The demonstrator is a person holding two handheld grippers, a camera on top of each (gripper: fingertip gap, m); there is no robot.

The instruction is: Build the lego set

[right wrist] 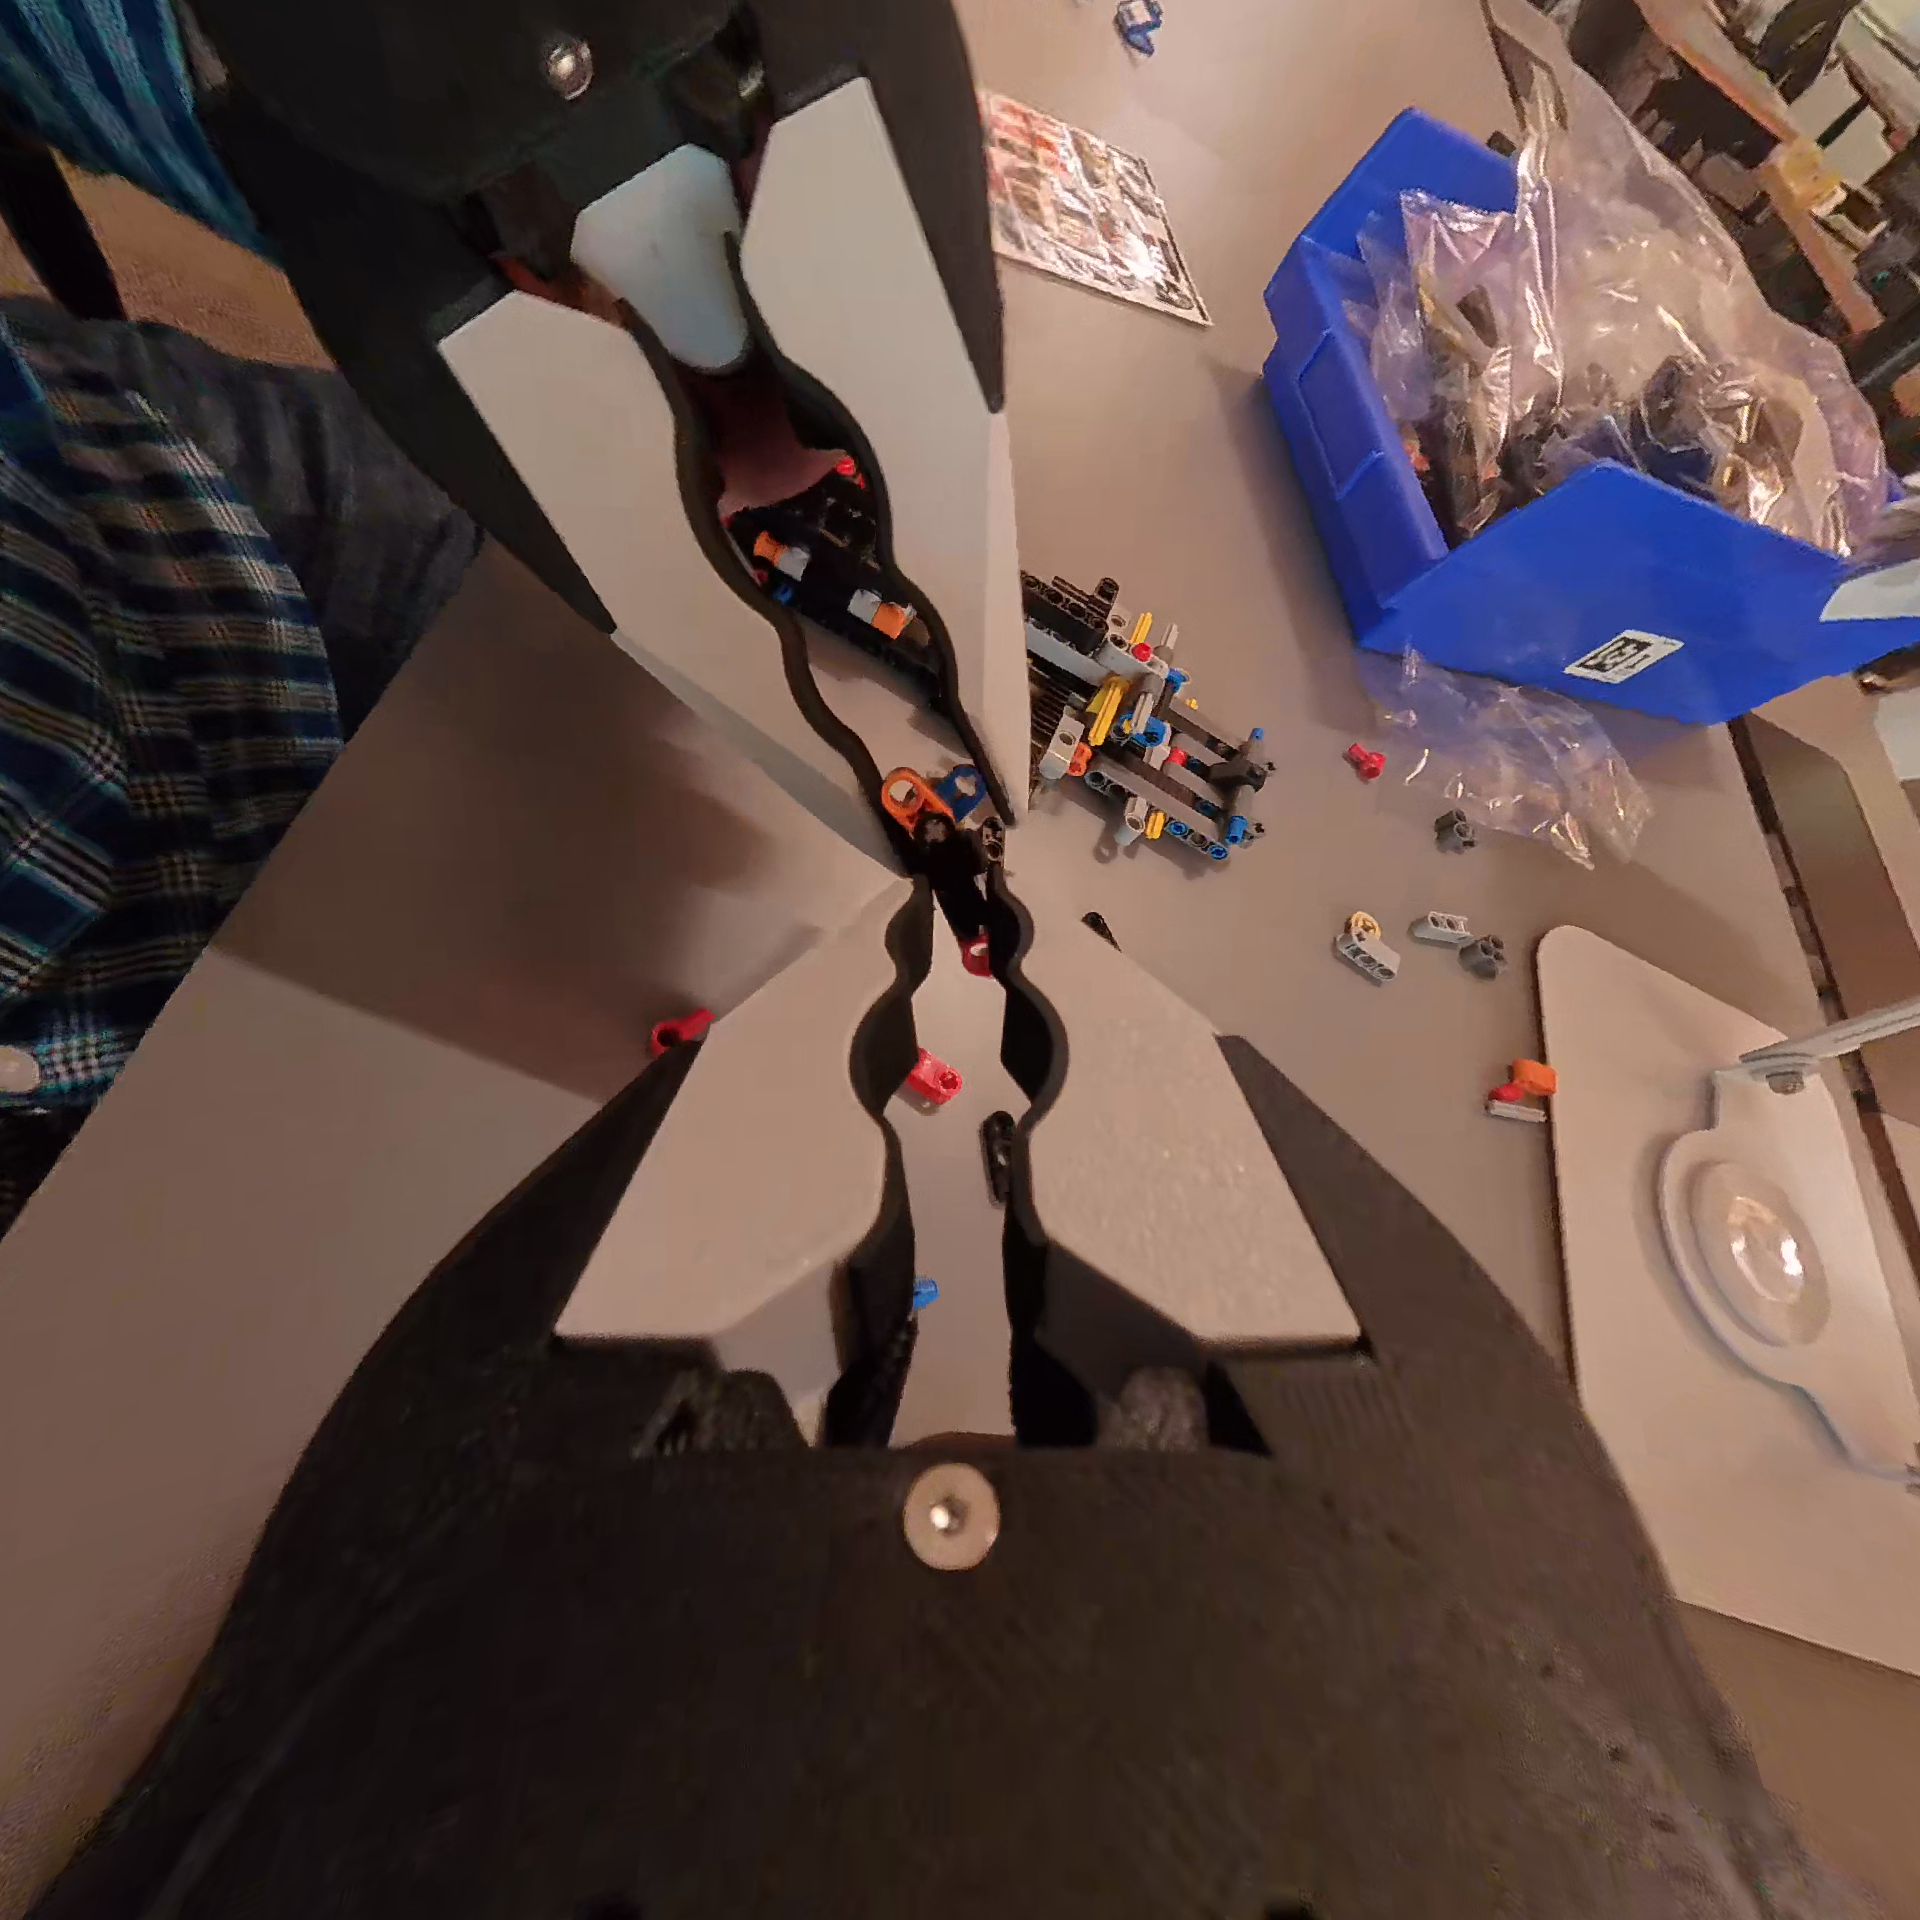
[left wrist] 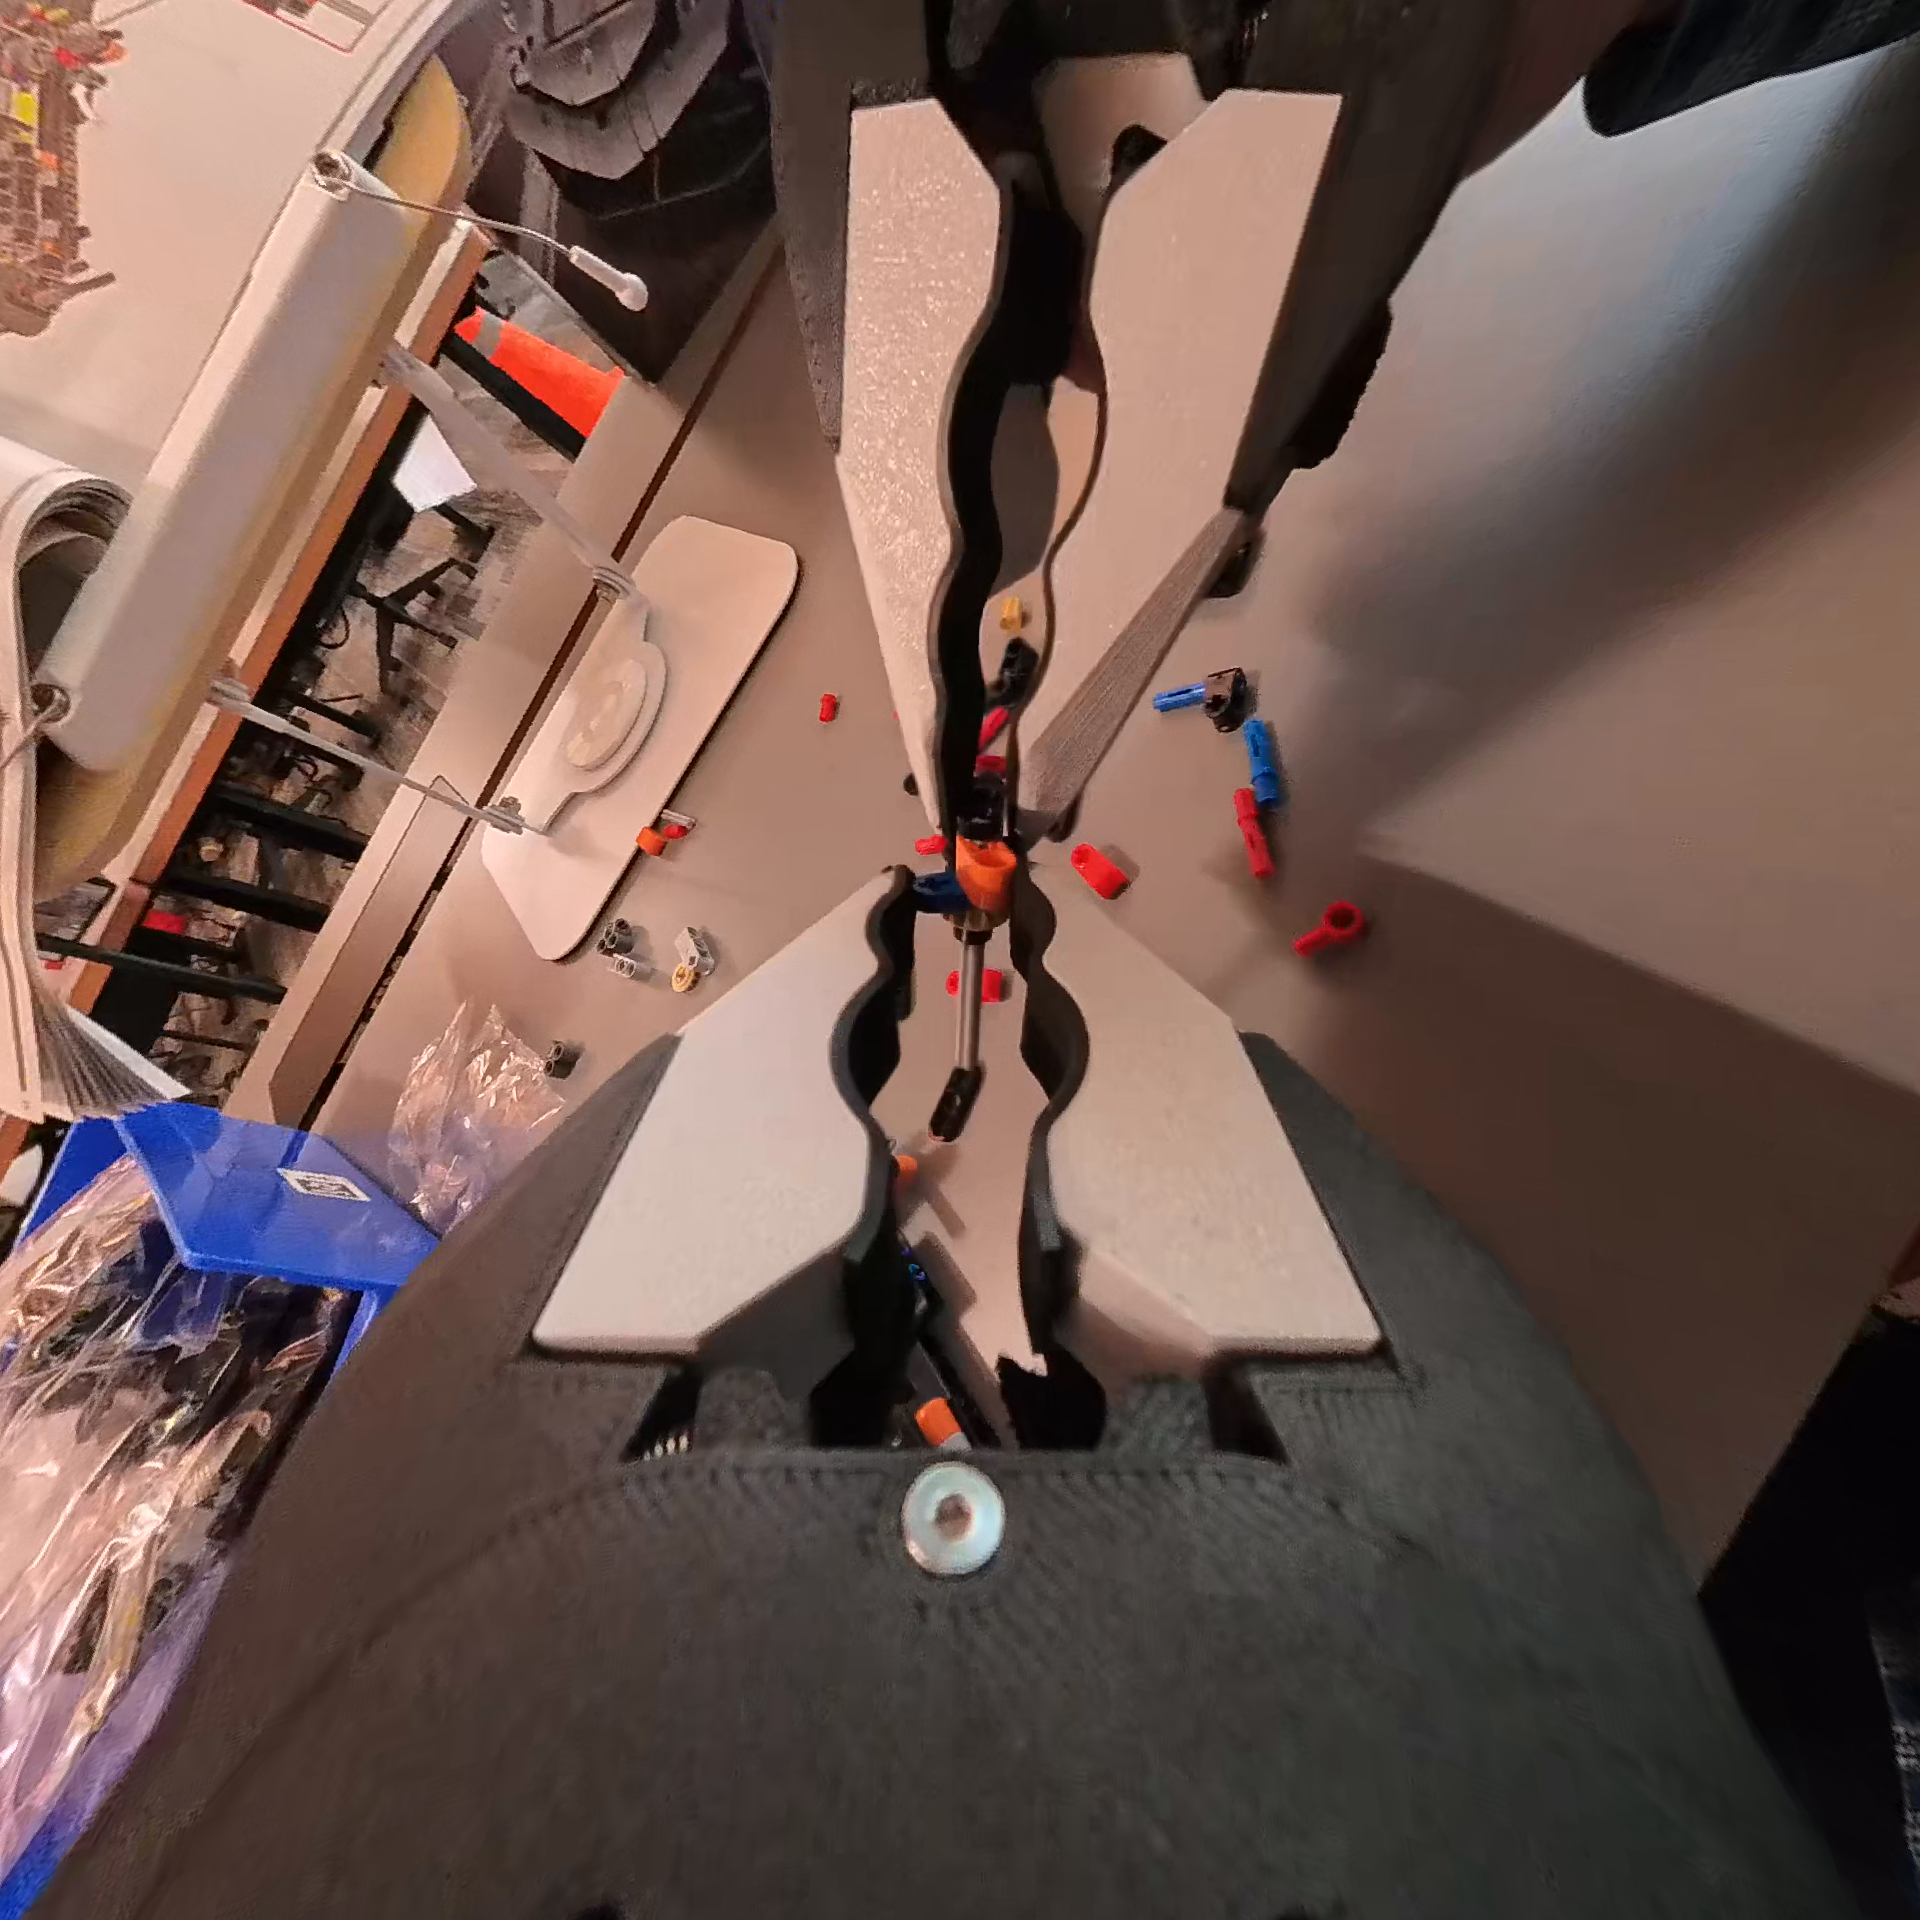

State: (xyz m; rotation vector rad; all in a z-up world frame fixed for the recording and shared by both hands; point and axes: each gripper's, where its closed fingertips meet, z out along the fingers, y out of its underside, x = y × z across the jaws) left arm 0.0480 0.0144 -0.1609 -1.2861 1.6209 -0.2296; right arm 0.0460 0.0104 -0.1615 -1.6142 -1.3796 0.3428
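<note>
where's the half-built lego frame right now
In the right wrist view, the half-built frame lies on the grey table, just right of the left gripper and left of the blue bin.

I am looking at a grey tabletop [right wrist: 468,831] glowing under warm light, with dark chair legs [left wrist: 312,831] standing beyond its edge.

The left gripper [left wrist: 966,883] is showing a black, coarsely textured printed body, with a silver washer and screw [left wrist: 952,1519] sitting in the middle of it. Its fingers [left wrist: 748,1174] are wearing flat pale grey faces edged in black, the inner edges running in a wavy line. The right gripper [right wrist: 961,899] is looking the same: black body, silver screw [right wrist: 950,1521], pale grey fingers [right wrist: 738,1184] with wavy black edging. The person is wearing a blue, black and white plaid sleeve [right wrist: 135,644].
</note>
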